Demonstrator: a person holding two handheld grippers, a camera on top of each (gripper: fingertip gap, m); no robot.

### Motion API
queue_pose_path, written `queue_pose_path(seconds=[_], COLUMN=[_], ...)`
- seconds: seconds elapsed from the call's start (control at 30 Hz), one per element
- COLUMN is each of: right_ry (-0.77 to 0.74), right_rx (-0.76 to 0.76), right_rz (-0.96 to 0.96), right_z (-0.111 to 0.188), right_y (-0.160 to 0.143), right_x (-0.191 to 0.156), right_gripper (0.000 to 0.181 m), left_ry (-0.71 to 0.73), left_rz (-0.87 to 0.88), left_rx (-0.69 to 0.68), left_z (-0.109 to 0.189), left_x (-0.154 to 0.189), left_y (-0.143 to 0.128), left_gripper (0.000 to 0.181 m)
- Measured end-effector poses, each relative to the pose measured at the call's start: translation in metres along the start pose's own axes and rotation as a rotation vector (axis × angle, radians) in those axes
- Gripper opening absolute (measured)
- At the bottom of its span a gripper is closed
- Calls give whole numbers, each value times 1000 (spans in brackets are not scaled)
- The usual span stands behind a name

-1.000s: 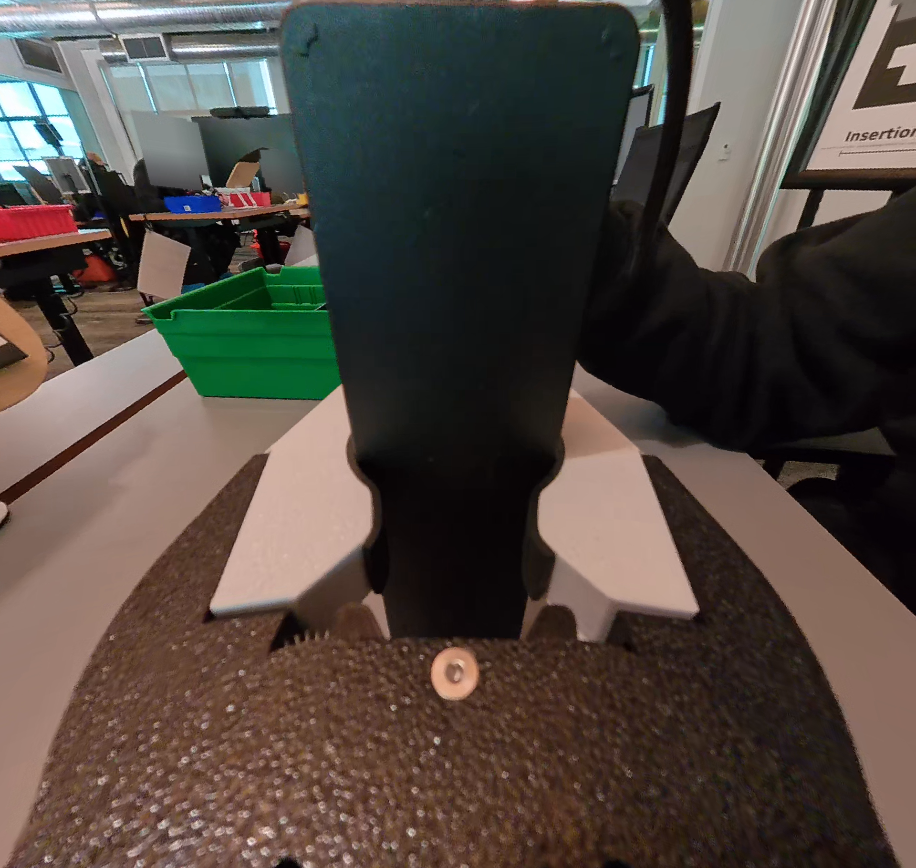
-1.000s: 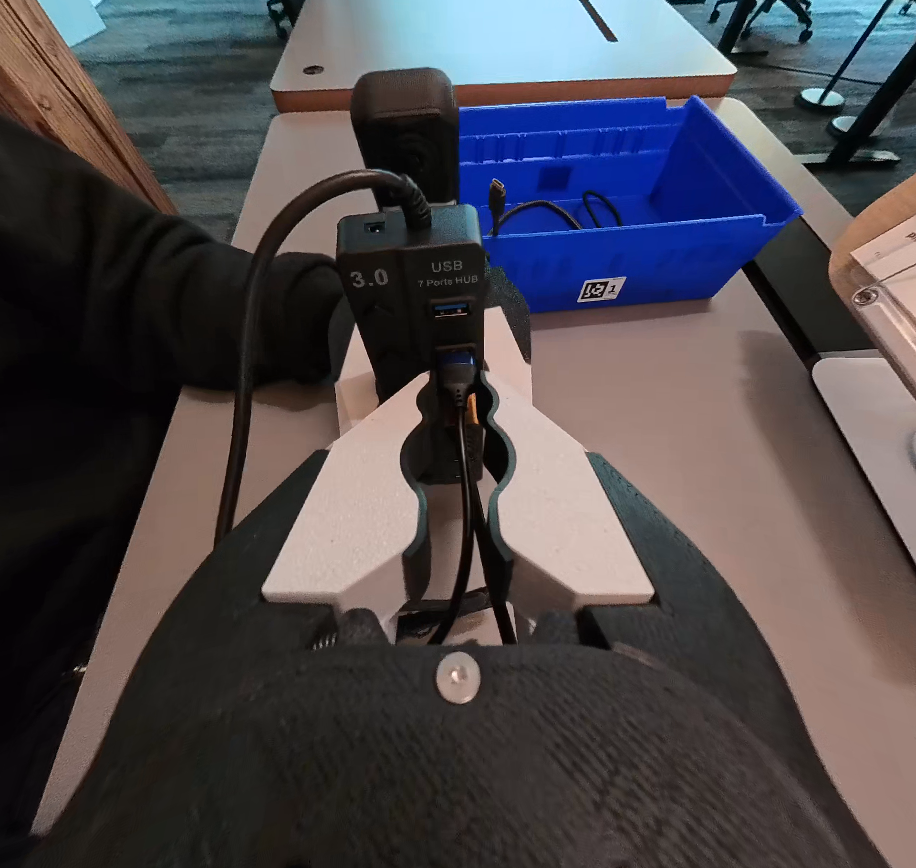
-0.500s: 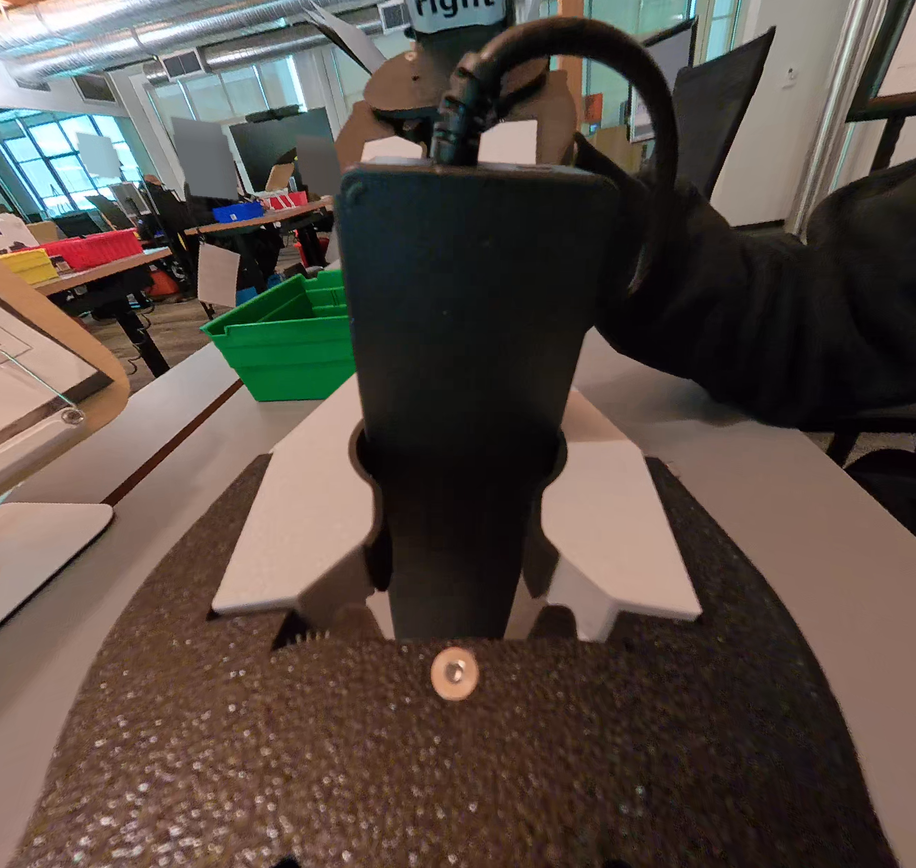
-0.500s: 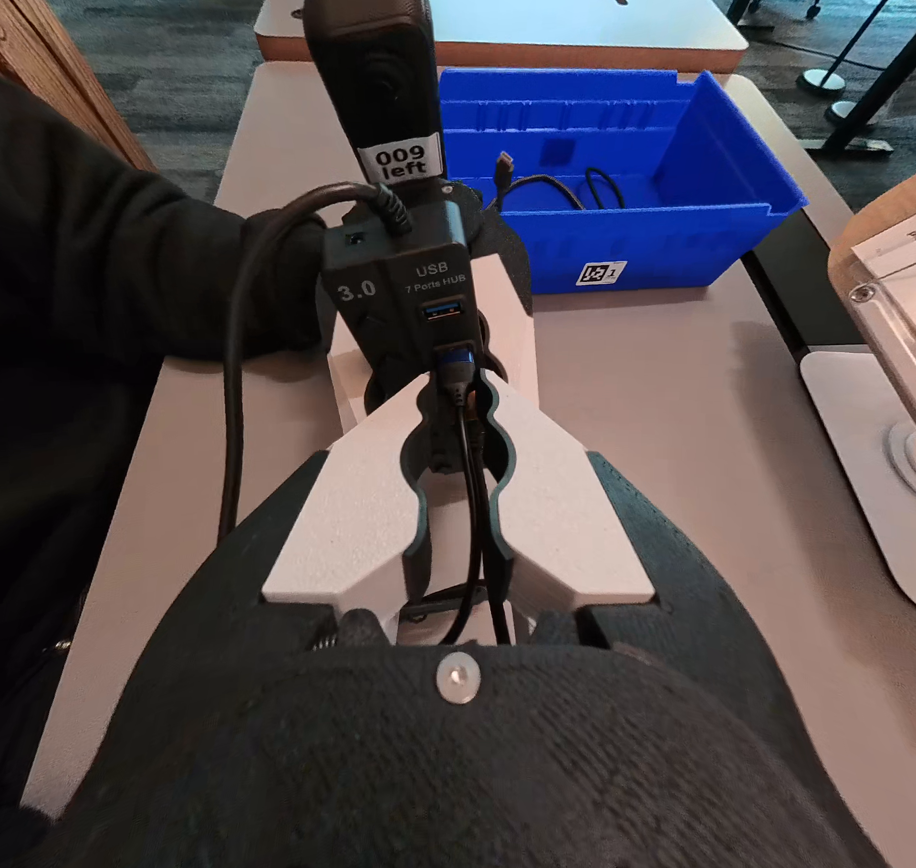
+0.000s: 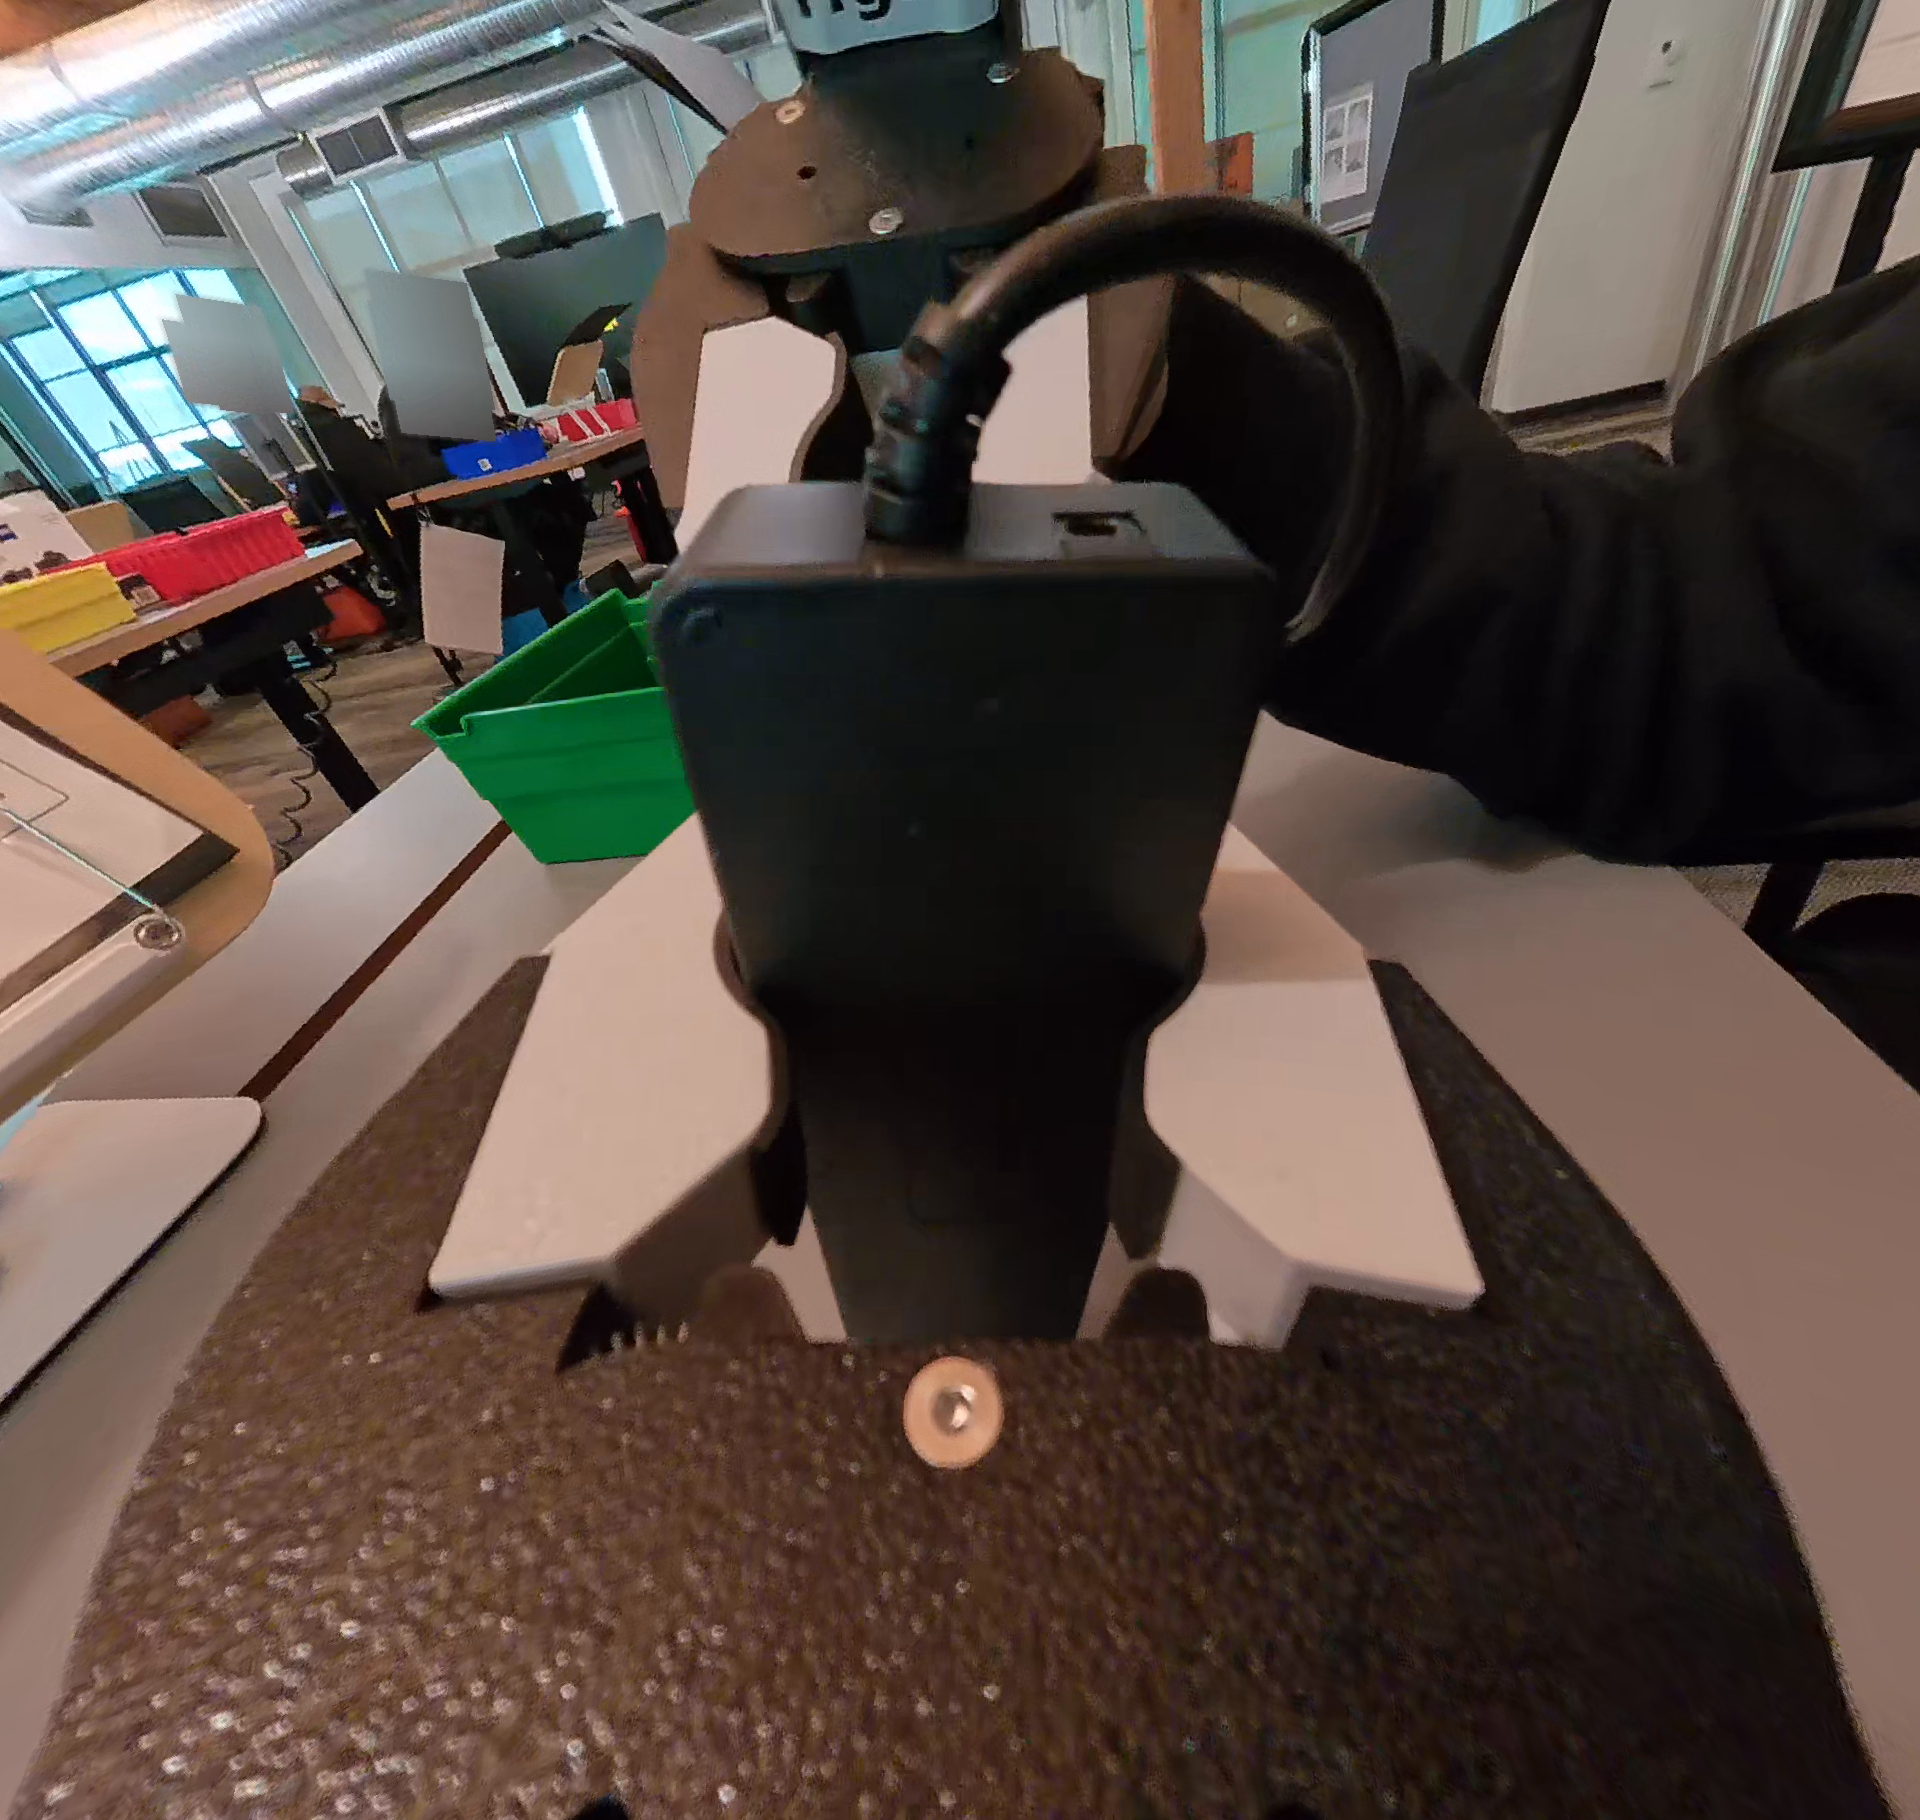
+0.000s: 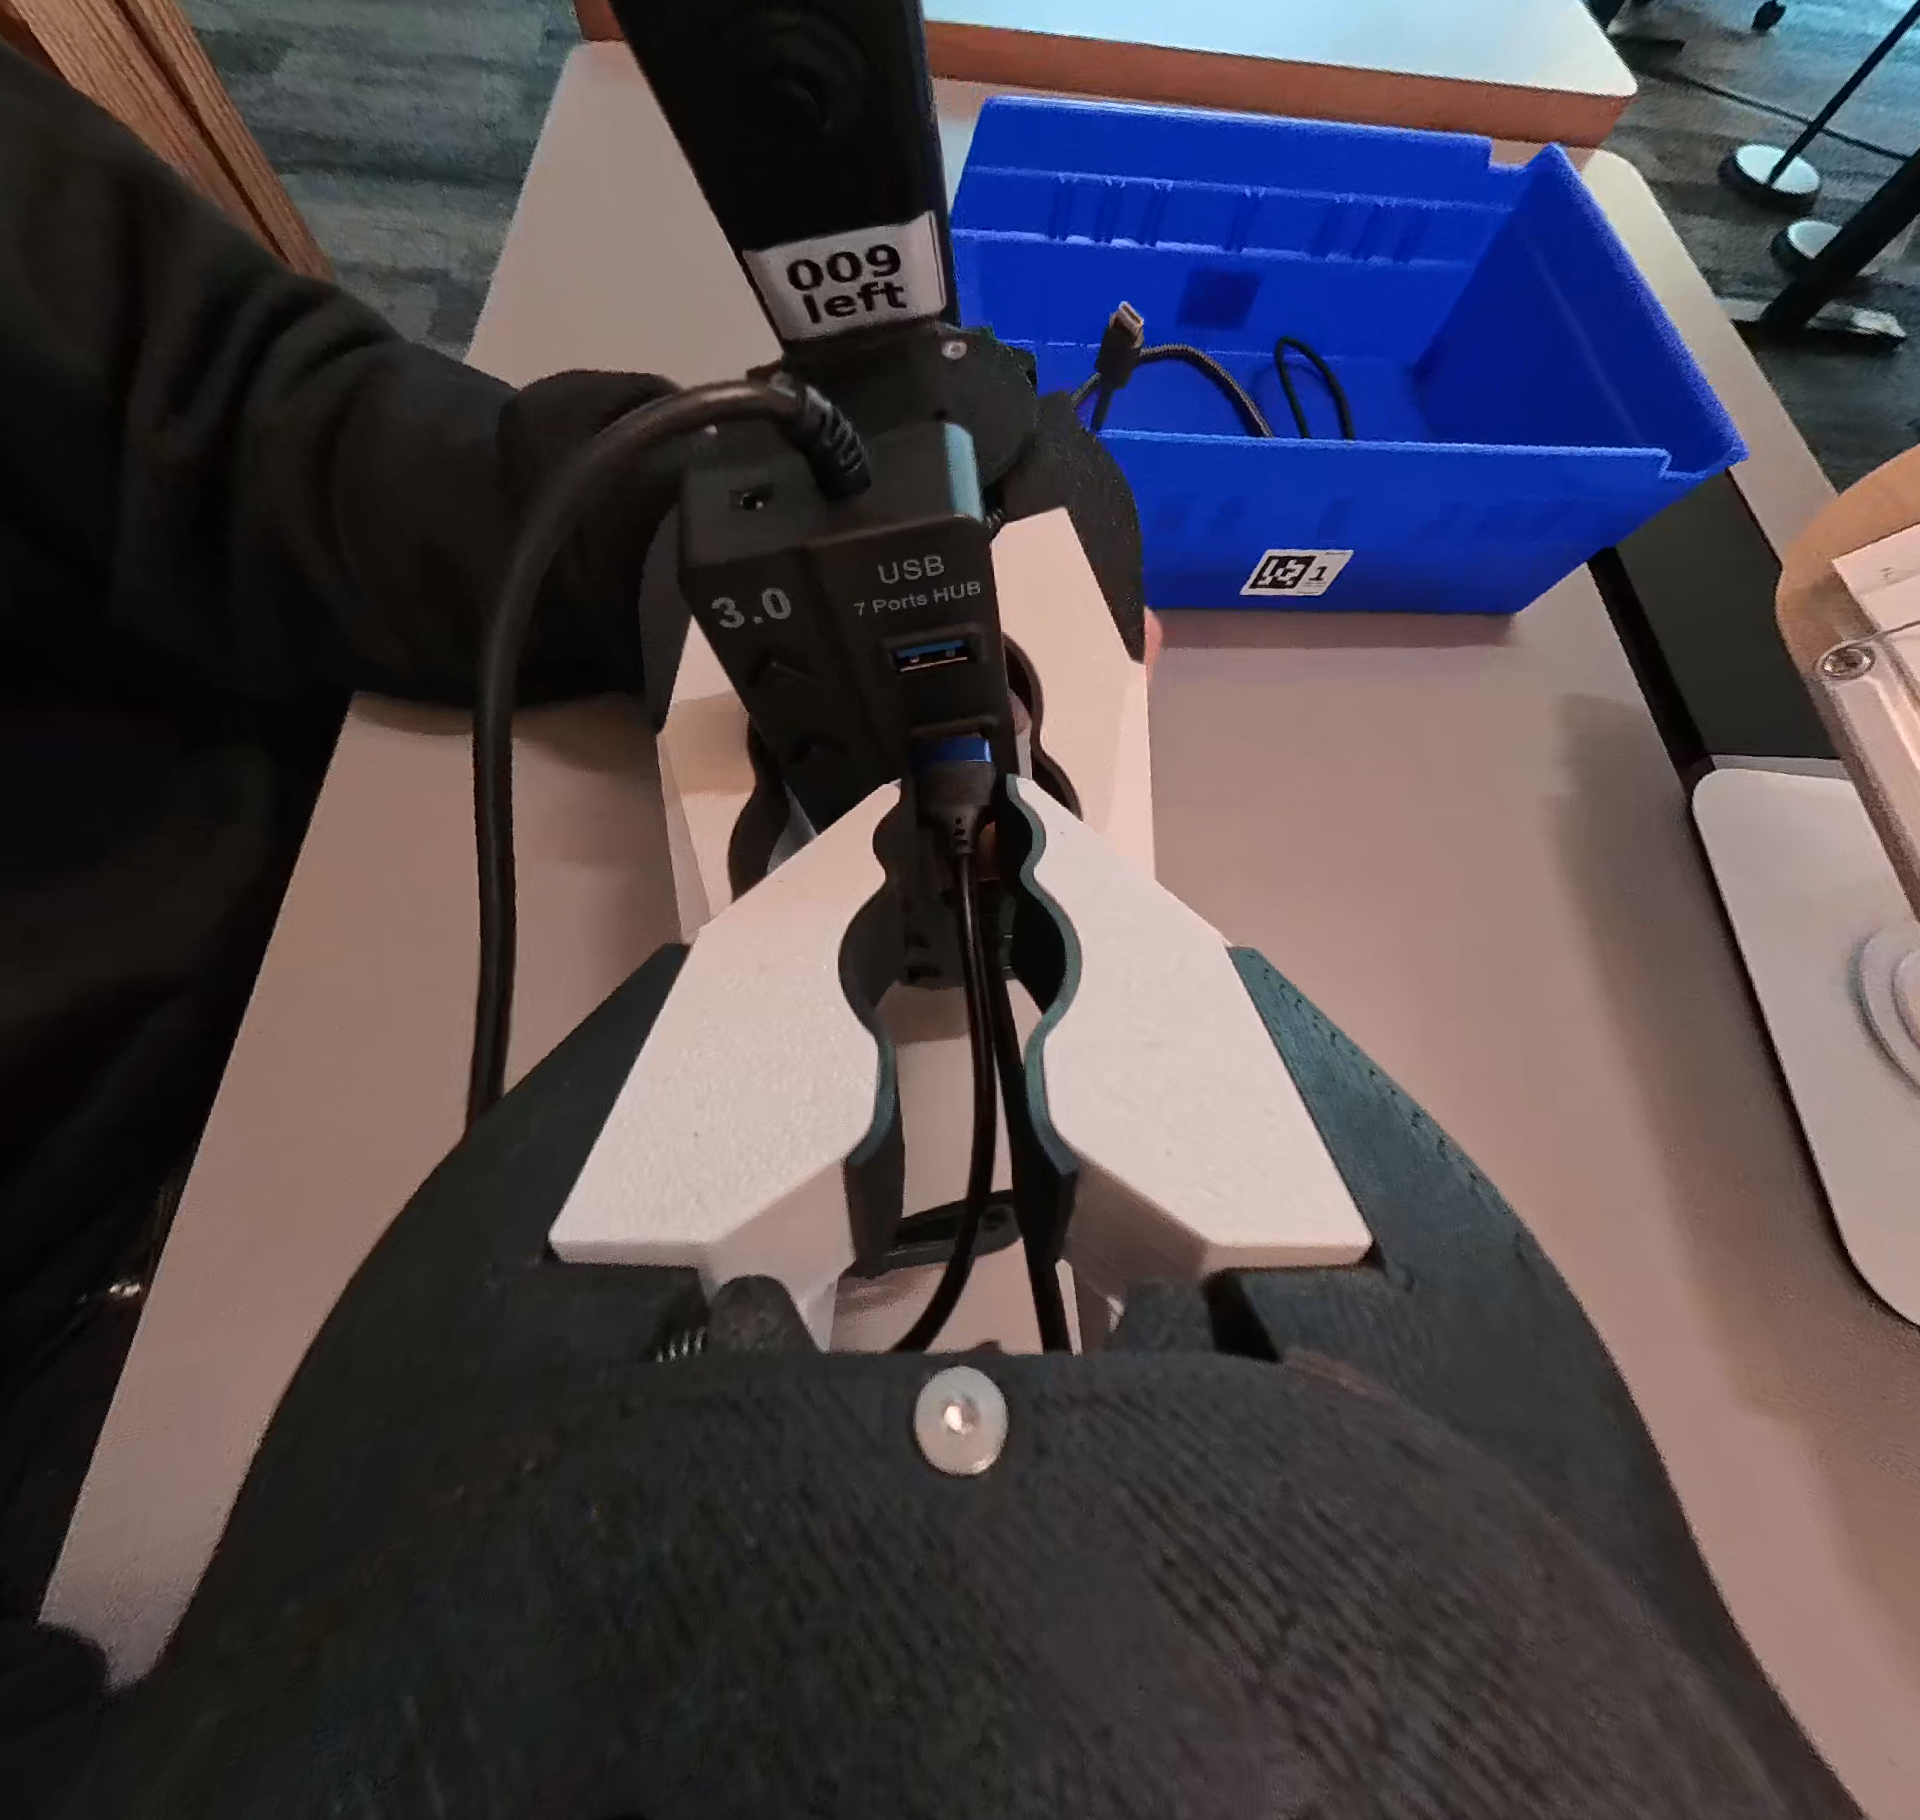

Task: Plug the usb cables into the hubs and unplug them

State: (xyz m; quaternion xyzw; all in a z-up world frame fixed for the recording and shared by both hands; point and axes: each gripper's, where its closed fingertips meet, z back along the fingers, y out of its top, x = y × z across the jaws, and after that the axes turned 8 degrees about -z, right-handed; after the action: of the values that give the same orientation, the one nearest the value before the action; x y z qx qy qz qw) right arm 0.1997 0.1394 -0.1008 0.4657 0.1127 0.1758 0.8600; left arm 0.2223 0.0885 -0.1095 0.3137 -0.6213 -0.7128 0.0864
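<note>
My left gripper (image 5: 961, 949) is shut on a black USB hub (image 5: 956, 783) and holds it upright above the table, its plain back towards this camera. The hub's thick black lead (image 5: 1195, 243) loops out of its top end. In the right wrist view the hub (image 6: 831, 607) shows its port side. My right gripper (image 6: 951, 814) is shut on a USB plug with a blue tip (image 6: 948, 773), which sits in the hub's second port; its thin cable (image 6: 971, 1043) runs back between my fingers. The two grippers face each other, and the right one shows beyond the hub in the left wrist view (image 5: 894, 243).
A blue bin (image 6: 1558, 482) holding loose cables (image 6: 1226, 388) stands at the far end of the table. A green bin (image 5: 561, 762) stands on the other side. A person's black sleeve (image 6: 208, 523) lies along the left. A white stand base (image 6: 1787, 991) sits at the right edge.
The hub has tilted back and sunk in the left wrist view, so its top end, its lead and the right gripper now show. The plug stays in the same port.
</note>
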Motion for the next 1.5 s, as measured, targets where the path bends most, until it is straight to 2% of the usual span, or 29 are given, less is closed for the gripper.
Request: queue_pose_path(seconds=[0.1, 0.23, 0.73, 0.77, 0.8, 0.83, 0.9, 0.93, 1.07, 1.1, 1.2, 1.27, 1.33, 1.43, 1.5], right_ry=[-12, -16, -4, -98, -266, -329, -289, -343, -685, -788, -958, -974, -904, -872, -911], right_rx=[8, 18, -9, -36, -36, 44, 282, 309, 287, 259, 137, 85, -4, -181, -183], right_rz=[-15, -16, -35, -46, -83, -142, -155, -149, -174, -195, -206, -228, -255, -408, -434], right_z=[0, 4, 14, 27, 57, 90, 140, 159, 222, 239, 266, 267, 253, 241, 245], right_y=[0, 3, 0, -6, -14, -13, 5, 2, -24, -36, -79, -102, -133, -186, -191], right_x=[4, 3, -2, 13, 41, 52, 46, 49, 75, 85, 109, 123, 132, 140, 143], right_gripper=[14, 14, 14, 14, 13, 13, 13, 13, 14, 14, 13, 13, 14, 16, 31], left_ry=[26, 17, -2, 55, 114, 158, 195, 186, 143, 127, 125, 112, 113, 102, 98], left_rz=[-18, -3, -12, 9, 67, 80, 34, 34, 65, 79, 102, 110, 105, 102, 102], left_rx=[-33, 7, -10, 28, 74, 91, 115, 136, 104, 120, 153, 149, 124, 98, 87], left_z=[0, -1, -1, 13, 33, 50, 58, 54, 43, 43, 45, 43, 41, 37, 35], left_x=[-5, -5, -2, -15, -31, -42, -46, -44, -37, -34, -36, -34, -33, -31, -31], left_y=[-4, 2, 6, 7, 10, 13, 25, 30, 17, 18, 21, 19, 15, 12, 10], left_gripper=[66, 64, 64, 64, 63, 64, 63, 64, 64, 64, 64, 64, 64, 64, 64])
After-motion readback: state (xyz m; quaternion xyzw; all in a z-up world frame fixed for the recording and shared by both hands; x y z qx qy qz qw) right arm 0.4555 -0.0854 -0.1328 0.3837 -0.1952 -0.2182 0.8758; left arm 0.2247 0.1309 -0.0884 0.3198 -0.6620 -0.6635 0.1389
